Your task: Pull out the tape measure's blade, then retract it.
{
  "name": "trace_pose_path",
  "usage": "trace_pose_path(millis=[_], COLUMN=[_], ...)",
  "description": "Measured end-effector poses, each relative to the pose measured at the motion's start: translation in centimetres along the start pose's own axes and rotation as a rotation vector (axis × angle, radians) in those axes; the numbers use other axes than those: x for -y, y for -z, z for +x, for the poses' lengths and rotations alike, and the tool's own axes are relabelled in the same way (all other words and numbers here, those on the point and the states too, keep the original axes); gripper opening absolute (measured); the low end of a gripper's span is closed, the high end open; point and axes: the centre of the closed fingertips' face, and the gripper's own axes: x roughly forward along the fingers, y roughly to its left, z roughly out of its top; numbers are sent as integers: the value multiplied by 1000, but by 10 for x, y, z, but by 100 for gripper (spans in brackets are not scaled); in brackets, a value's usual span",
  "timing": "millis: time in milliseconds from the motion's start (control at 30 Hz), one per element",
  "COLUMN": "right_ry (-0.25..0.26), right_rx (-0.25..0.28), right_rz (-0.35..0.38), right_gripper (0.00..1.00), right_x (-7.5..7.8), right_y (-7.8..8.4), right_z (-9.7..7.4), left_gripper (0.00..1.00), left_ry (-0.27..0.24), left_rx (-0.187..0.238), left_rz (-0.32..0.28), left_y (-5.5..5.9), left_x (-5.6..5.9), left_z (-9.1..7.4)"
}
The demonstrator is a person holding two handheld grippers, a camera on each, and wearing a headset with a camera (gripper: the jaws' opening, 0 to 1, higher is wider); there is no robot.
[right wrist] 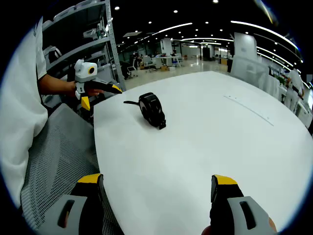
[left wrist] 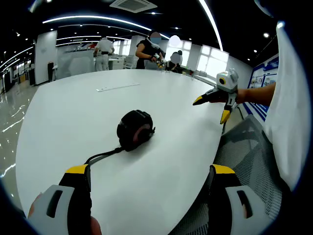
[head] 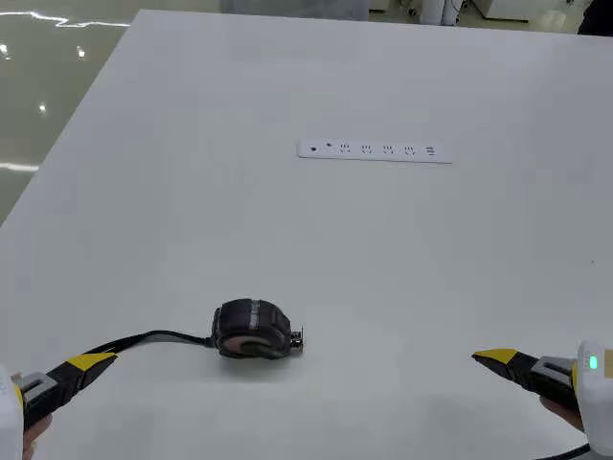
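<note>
A black tape measure lies on the white table, its blade inside the case and the hook showing at its right side. A black wrist strap trails left from it. My left gripper is low at the left, open, its yellow tip close to the strap's end. In the left gripper view the tape measure sits ahead of the wide-apart jaws of the left gripper. My right gripper hovers open at the lower right, well apart from the case. The right gripper view shows the tape measure far ahead.
A white power strip lies flat on the far half of the table. The table's near edge runs just under both grippers, with a grey mesh chair below it. People stand beyond the far edge. Shelving stands to one side.
</note>
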Motion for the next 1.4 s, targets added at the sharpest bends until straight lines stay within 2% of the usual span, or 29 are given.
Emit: trace_pose_path(millis=[200,533,833,1200,1400], right_ry=[1,1,7,-20,-34], right_rx=[-3,2,19,8,5], right_rz=[3,1,4,-6,-22], right_gripper=[91,91,96,94,93], right_x=[1,4,8,13,16], right_y=[1,-1,-6,-10,-16], right_z=[0,0,2,13,20], left_gripper=[99,99,98,96,95], left_ry=[0,-5,3,23,48], left_rx=[-7,-3,-11,-1,-10], left_rz=[-2,-7,-7,6,40], left_y=[3,0,1,-8,-14], left_x=[0,-3,-4,-10,-13], left_z=[0,0,2,13,24])
